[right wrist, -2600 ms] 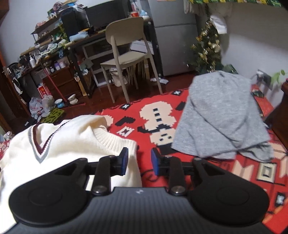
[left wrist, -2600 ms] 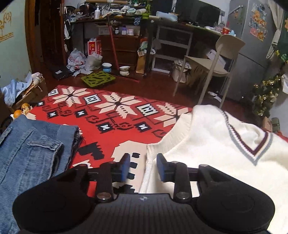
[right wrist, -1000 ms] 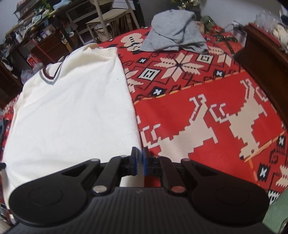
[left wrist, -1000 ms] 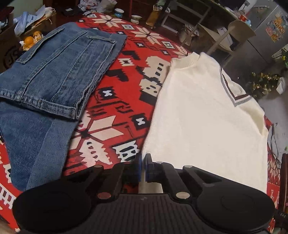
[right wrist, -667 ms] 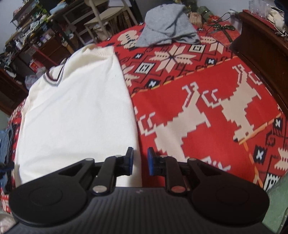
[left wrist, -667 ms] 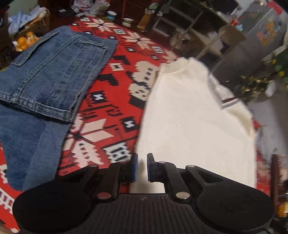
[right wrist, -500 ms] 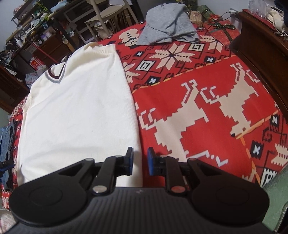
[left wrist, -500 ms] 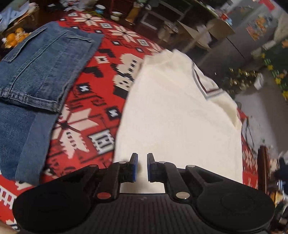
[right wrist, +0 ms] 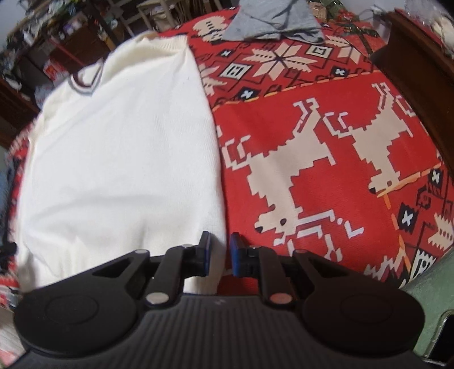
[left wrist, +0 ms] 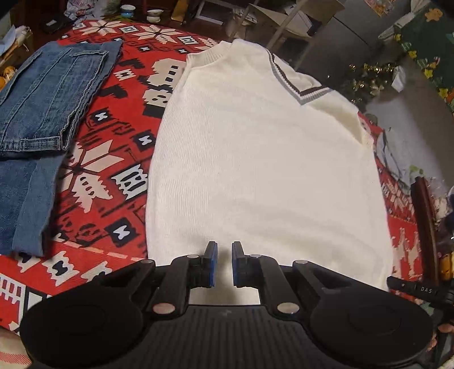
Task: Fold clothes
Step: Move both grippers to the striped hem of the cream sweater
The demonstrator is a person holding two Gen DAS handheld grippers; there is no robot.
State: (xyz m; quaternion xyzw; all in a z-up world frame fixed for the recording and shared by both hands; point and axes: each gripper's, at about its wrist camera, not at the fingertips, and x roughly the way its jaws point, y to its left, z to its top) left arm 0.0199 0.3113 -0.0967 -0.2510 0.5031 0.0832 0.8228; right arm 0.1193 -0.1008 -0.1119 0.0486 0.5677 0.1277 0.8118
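Both claws let go of the near hem a moment ago, so the cream vest (left wrist: 264, 159) lies flat mid-blanket, left gripper (left wrist: 224, 264) slightly apart and empty, right gripper (right wrist: 218, 254) closing on nothing by the right corner, fold not started.

Sweater vest (left wrist: 264, 159): cream knit, V-neck trimmed grey and maroon; spread flat, front up, hem nearest.
Jeans (left wrist: 42, 113): blue denim, folded, lying left of vest.
Grey garment (right wrist: 272, 20): loosely folded, far right of vest.
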